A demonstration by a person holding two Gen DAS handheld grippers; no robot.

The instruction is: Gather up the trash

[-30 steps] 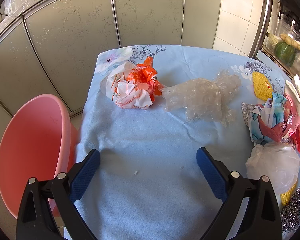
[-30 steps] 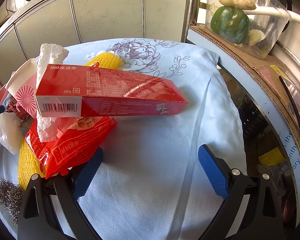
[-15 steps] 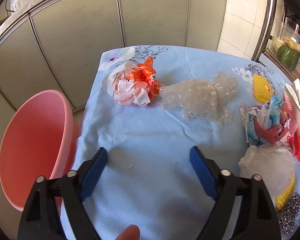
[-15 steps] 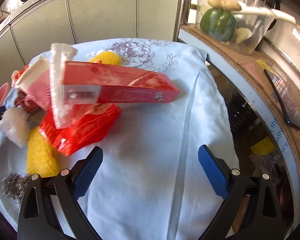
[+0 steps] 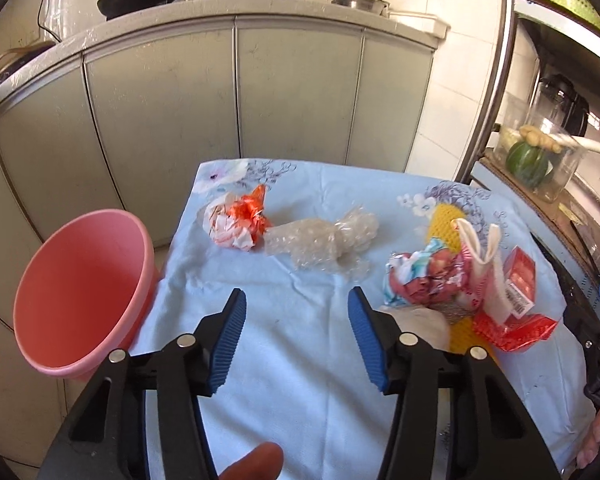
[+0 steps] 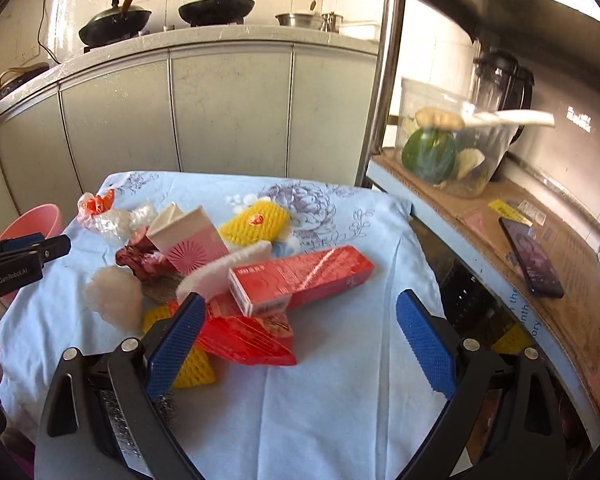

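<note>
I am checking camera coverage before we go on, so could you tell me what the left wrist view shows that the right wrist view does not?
Only the left wrist view shows the inside of the pink bucket, which is bare. Only the right wrist view shows the phone on the side shelf and the long face of the red box. Both show the blue tablecloth, the bubble wrap, the orange wrapper ball and both open grippers: left gripper, right gripper.

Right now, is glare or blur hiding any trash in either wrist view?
Left wrist view: sharp; fisheye bends the cabinets, pink bin plain, sunlit bubble wrap readable. Right wrist view: glare streaks the red box, print lost; pile otherwise clear.
</note>
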